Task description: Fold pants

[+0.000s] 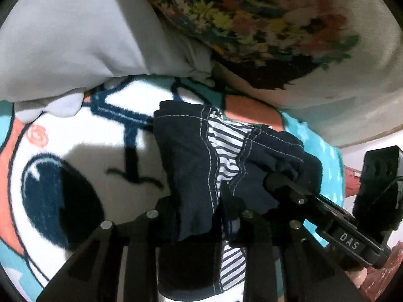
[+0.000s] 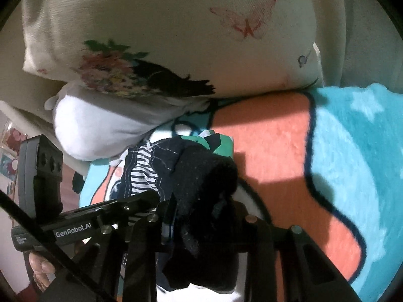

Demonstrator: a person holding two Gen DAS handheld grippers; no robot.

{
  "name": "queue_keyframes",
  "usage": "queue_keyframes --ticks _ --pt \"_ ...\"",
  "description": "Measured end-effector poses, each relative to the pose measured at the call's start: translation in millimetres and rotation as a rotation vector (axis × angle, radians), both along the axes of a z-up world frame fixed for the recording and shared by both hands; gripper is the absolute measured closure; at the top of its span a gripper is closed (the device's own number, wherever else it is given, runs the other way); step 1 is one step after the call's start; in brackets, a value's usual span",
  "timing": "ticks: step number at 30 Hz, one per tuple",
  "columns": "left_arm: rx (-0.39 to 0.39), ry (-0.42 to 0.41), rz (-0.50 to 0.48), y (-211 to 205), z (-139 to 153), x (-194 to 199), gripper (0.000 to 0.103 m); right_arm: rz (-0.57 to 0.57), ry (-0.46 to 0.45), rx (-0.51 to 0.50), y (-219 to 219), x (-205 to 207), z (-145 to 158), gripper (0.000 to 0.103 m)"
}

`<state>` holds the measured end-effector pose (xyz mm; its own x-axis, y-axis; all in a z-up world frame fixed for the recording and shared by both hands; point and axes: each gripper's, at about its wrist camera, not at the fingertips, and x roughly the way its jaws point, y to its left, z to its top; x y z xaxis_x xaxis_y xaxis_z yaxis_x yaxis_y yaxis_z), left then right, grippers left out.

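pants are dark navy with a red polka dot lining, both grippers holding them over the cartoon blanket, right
Not quite. The lining of the pants is navy and white striped, not red polka dot, as the left wrist view shows. Both the left gripper and the right gripper do hold them over the cartoon blanket.

Cartoon blanket (image 2: pixel 352 151) – floral pillow (image 2: pixel 176 37) behind.

Both wrist views look forward from very close over the navy pants (image 1: pixel 191 156) (image 2: pixel 199 176), sharing them, the cartoon blanket (image 1: pixel 83 136) (image 2: pixel 352 151) and floral pillow (image 1: pixel 252 25) (image 2: pixel 176 37).
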<state>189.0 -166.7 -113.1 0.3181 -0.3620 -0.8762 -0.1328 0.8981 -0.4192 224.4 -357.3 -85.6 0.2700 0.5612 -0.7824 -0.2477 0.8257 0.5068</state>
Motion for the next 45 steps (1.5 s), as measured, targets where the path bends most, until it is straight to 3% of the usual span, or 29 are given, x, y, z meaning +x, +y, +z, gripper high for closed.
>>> queue_keyframes --ticks 1,3,4,5,8,12,15,19,21,22,25,28,30,34,41,45 --pt "0.028 0.020 0.005 0 -7 4 0.061 -0.003 0.008 -0.007 1 2 -4 0.070" --pt "0.043 0.039 0.031 0 -18 10 0.045 -0.015 0.026 -0.039 0 5 -13 0.056" --pt "0.018 0.044 0.043 4 -19 10 0.044 -0.028 0.034 -0.065 -2 7 -19 0.052" --pt "-0.002 0.048 0.052 6 -17 8 0.044 -0.040 0.045 -0.079 -5 8 -23 0.046" --pt "-0.011 0.017 0.077 15 -1 -3 0.044 -0.082 0.065 -0.024 -24 5 -18 0.046" --pt "0.057 -0.029 0.110 21 25 -25 0.044 -0.125 -0.081 -0.042 -40 -15 23 0.046" --pt "0.039 -0.044 0.107 16 28 -40 0.044 -0.113 -0.128 0.014 -42 -24 43 0.052" --pt "0.086 0.033 0.069 -2 -7 -42 0.044 -0.087 -0.036 0.061 -29 -15 23 0.051" --pt "0.099 0.053 0.063 -7 -19 -41 0.042 -0.100 0.026 0.021 -25 -6 -2 0.050" --pt "0.105 0.048 0.061 -8 -21 -41 0.036 -0.113 0.064 -0.009 -25 -3 -14 0.050" --pt "0.154 0.011 0.045 -12 -21 -41 0.021 -0.186 0.096 0.036 -41 -9 -28 0.048" --pt "0.183 -0.065 0.035 -13 -28 -46 0.005 -0.228 -0.014 0.047 -52 -30 -17 0.044" --pt "0.200 -0.142 0.026 -15 -30 -52 0.000 -0.258 -0.091 0.039 -56 -46 -16 0.042" --pt "0.291 -0.370 -0.003 -30 -40 -70 0.000 -0.319 -0.155 0.092 -65 -66 -34 0.041" --pt "0.184 -0.397 0.016 -12 -45 -66 0.000 -0.355 -0.270 0.217 -86 -81 -37 0.039" --pt "0.098 -0.422 0.037 1 -48 -71 0.000 -0.405 -0.289 0.296 -101 -90 -38 0.039"
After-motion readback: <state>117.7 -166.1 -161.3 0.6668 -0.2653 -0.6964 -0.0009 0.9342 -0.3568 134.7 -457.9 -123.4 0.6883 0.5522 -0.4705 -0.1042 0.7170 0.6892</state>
